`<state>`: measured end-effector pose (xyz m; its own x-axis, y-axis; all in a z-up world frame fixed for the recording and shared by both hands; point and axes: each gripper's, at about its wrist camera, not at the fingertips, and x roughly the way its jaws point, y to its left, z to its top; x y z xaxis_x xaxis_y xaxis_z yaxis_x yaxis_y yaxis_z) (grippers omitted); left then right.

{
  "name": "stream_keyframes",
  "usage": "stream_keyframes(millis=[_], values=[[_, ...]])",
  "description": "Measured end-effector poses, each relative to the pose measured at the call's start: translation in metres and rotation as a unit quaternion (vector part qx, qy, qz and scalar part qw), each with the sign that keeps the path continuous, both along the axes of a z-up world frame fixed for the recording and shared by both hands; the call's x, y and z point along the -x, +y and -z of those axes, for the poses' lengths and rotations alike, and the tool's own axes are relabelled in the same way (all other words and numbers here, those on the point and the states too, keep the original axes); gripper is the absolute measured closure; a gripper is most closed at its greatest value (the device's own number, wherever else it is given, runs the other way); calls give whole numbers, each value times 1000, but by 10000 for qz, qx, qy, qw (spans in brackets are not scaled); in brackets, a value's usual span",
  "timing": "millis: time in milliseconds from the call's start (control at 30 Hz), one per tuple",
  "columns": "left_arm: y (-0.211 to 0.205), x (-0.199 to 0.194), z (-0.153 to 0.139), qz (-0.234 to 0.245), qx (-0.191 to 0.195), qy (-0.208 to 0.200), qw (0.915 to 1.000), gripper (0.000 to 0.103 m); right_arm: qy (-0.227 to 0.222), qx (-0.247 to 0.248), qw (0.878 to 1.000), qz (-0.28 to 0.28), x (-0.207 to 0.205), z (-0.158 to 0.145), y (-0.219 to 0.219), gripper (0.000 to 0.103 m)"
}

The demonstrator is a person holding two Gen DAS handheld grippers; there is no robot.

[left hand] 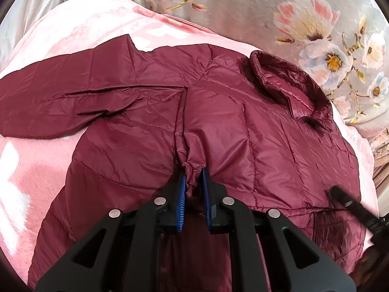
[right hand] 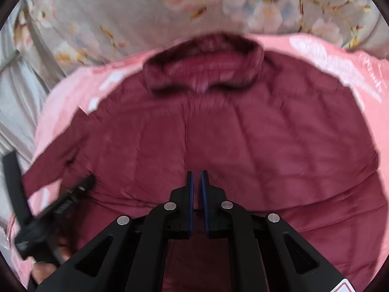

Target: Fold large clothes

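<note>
**Maroon jacket lying spread on pink blanket, left gripper pinching its fabric**

A maroon quilted jacket (left hand: 243, 126) is lying spread across a pink blanket (left hand: 36, 165), which is itself covering a grey floral bedspread (left hand: 243, 4). The collar (left hand: 291, 82) is sitting toward the far side, near the flowered cloth, and one sleeve (left hand: 60, 97) is stretching out flat to the left in the left wrist view.

The left gripper (left hand: 193, 174) is clamping a bunched ridge of jacket fabric between its blue pads (left hand: 181, 189) — the cloth is puckering into gathers right at the fingertips, and the fingers are standing narrow around it.

The right gripper (right hand: 197, 175) is hanging over the middle of the jacket's body, below the collar. Its fingers are nearly together, with only a thin slit between the pads, and nothing is showing inside that slit. The right wrist view is blurring — finer detail of the fabric there cannot be told.

Each gripper is appearing at the edge of the other's view: the right one at the lower right over the jacket's hem, the left one at the lower left beside the sleeve, with part of a hand (right hand: 41, 270) gripping its handle.
</note>
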<state>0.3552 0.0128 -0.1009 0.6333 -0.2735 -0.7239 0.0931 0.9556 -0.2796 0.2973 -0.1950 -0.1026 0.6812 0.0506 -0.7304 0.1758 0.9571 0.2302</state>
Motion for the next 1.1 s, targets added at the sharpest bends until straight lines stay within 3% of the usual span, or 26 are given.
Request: stream_keyframes(millis=[100, 300, 400, 467, 500, 533, 600, 633, 867, 1000, 1100], values=[[2, 0, 0, 27, 75, -5, 10000, 89, 71, 24, 10000, 16, 0, 20, 3, 97], [5, 1, -1, -8, 239, -12, 9997, 89, -49, -21, 10000, 28, 6, 16, -2, 102], [12, 1, 0, -87, 410, 5, 9991, 89, -442, 43, 9962, 747, 27, -6, -43, 102], [9, 2, 0, -83, 343, -6, 9994, 88, -70, 177, 9944, 1040, 25, 4, -67, 102], [7, 2, 0, -59, 331, -9, 9994, 87, 175, 18, 9947, 1017, 22, 18, -79, 103], [6, 2, 0, -50, 305, -6, 9995, 87, 50, -275, 9948, 975, 24, 23, -87, 103], [7, 1, 0, -53, 322, -1, 9995, 87, 128, -344, 9947, 965, 23, 20, -90, 103], [7, 1, 0, -57, 329, 1, 9994, 87, 153, -233, 9944, 1016, 23, 14, -86, 93], [11, 1, 0, -82, 441, 5, 9990, 87, -242, -98, 9995, -158, 11, -22, 12, 93], [12, 2, 0, -84, 486, 15, 9988, 87, -175, 117, 9984, -527, -8, -15, 63, 93], [14, 2, 0, -81, 567, 29, 9984, 87, 168, 248, 9978, -586, -20, 9, 81, 93]])
